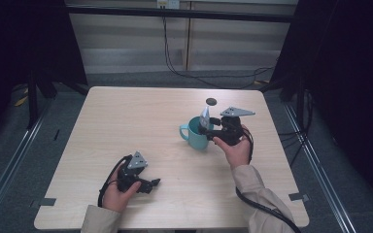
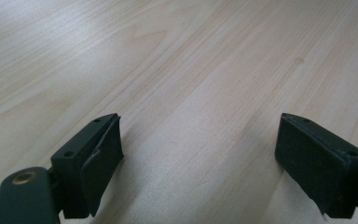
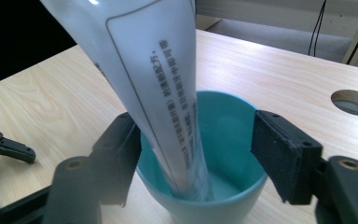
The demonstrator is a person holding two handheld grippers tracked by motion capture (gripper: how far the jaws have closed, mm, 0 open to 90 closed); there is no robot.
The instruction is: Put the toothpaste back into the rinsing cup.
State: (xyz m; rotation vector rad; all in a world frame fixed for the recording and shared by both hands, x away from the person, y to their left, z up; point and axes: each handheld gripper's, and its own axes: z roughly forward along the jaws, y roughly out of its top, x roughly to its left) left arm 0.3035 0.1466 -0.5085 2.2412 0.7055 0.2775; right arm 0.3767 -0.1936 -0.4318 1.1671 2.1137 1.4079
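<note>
The tube [image 3: 163, 93] stands in the cup [image 3: 223, 196], leaning toward ten o'clock — the drop-in step looks finished. The right gripper [image 3: 196, 154] has its jaws apart around the tube, letting go. Next: back off without tipping it. The left gripper [image 2: 198, 158] gapes empty over the table [image 2: 191, 70].

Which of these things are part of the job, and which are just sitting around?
Part of the job:
- white plastic tube with printed text, standing in the cup
- turquoise cup with a handle
- right claw, open around the tube

Just there:
- left claw, open over the pale wooden table
- round hole in the tabletop
</note>
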